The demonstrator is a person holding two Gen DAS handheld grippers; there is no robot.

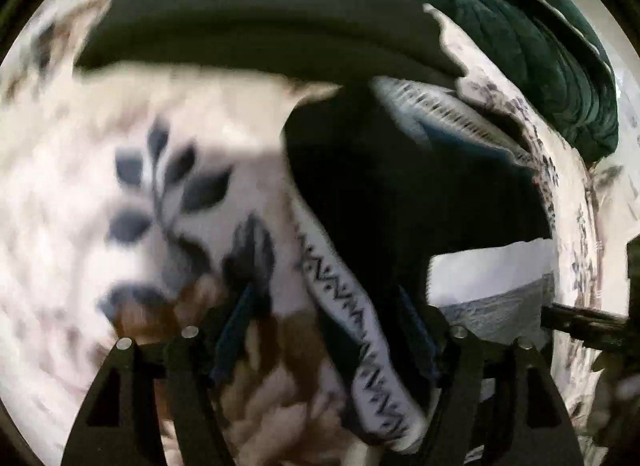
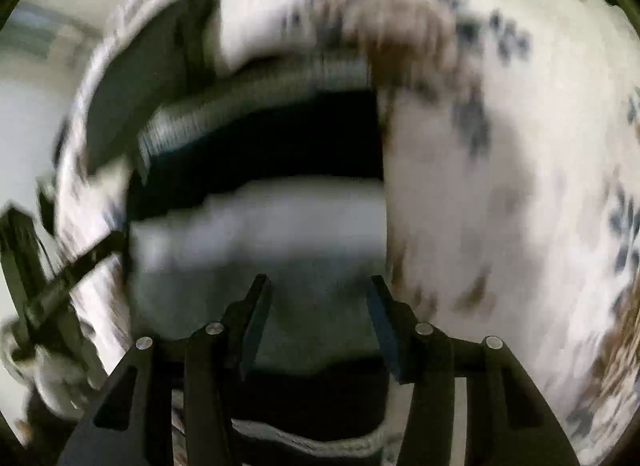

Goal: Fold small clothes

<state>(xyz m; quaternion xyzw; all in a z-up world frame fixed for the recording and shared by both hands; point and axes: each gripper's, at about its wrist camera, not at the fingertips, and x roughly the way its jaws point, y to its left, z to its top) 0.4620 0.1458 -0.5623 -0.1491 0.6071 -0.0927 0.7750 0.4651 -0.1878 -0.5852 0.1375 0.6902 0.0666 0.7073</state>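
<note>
While your left gripper points down at the bed, its jaws stand spread and nothing is pressed between the pads. The small dark garment with a white waistband printed in a dark zigzag pattern lies partly between them: the waistband runs as a long strip from above the jaws down through the gap, close to the right finger. Its long axis goes diagonally, from upper left to lower right. The dark body of the garment spreads just beyond the right finger.

Your right gripper also has its jaws spread, with nothing pinched. Just ahead of its fingertips lies a folded white cloth, across the view, and beyond it the same dark garment with its ribbed band. The picture is blurred, so I cannot tell if the fingers touch any fabric.

Under everything is the white bed cover with blue leaf and brown flower print. Far beyond the left jaws lies a dark flat cloth, and to the upper right a dark green quilted blanket, well apart from the garment.
</note>
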